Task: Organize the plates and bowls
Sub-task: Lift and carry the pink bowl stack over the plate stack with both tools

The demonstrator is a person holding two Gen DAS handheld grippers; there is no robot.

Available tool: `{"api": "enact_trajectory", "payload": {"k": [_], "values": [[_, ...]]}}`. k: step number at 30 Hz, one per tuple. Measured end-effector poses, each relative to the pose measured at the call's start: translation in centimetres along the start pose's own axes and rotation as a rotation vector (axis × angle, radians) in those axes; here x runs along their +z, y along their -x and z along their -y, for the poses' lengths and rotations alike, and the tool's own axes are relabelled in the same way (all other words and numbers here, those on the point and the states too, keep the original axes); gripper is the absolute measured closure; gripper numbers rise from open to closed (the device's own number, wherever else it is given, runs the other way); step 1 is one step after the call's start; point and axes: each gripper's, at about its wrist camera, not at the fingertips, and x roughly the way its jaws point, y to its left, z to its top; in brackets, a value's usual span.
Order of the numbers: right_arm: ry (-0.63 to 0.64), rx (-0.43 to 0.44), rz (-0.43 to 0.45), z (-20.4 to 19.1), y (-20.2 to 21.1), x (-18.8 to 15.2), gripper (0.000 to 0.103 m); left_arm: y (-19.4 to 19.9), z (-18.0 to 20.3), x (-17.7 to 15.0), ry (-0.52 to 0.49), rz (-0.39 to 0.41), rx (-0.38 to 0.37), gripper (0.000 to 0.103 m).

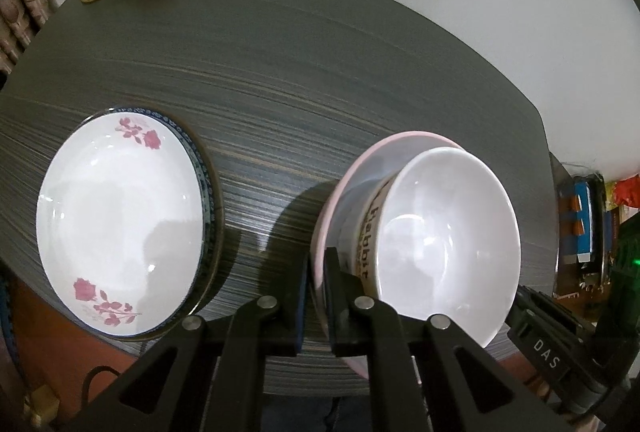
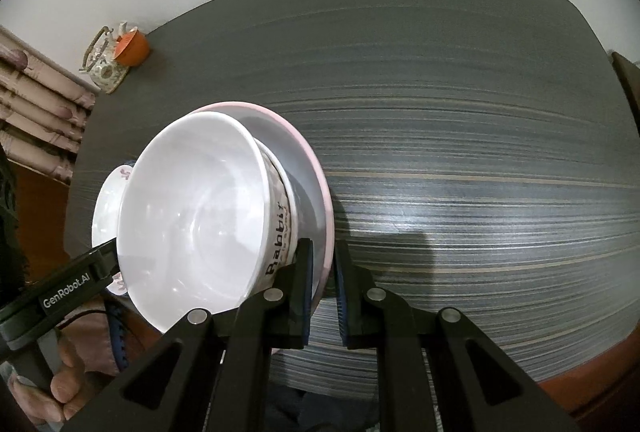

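On the left of the dark table [image 1: 280,71] the floral plate [image 1: 120,220] lay alone. Just beside it, the pink plate [image 1: 344,175] carrying the white bowl [image 1: 448,244] was clamped at opposite rim edges by the left gripper [image 1: 316,296] and the right gripper [image 2: 323,292]. Whether it was lifted could not be told, so it was best kept level, with equal pressure, lest the bowl slide.

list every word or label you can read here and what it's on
"Rabbit" on the side of the white bowl; the smaller line beneath is too small to read.
"GenRobot.AI" on the left gripper.
"DAS" on the right gripper.
Print on the packages beside the table is too blurred to read.
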Motion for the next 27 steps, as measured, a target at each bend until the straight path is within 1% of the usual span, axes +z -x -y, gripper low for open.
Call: {"api": "enact_trajectory", "payload": {"k": [14, 21, 27], "values": [[0.059, 0.017, 0.027, -2.4, 2.0, 0.3, 0.091, 2.8, -1.3, -0.4, 0.032, 0.053, 0.011, 0.096], [0.101, 0.029, 0.033, -5.0, 2.6, 0.4, 0.091, 4.3, -3.1, -0.1, 0.065, 0.084, 0.03, 0.096], [0.149, 0.038, 0.029, -7.3, 2.8, 0.3, 0.091, 5.6, -5.5, 0.1, 0.105, 0.106, 0.044, 0.096]]}}
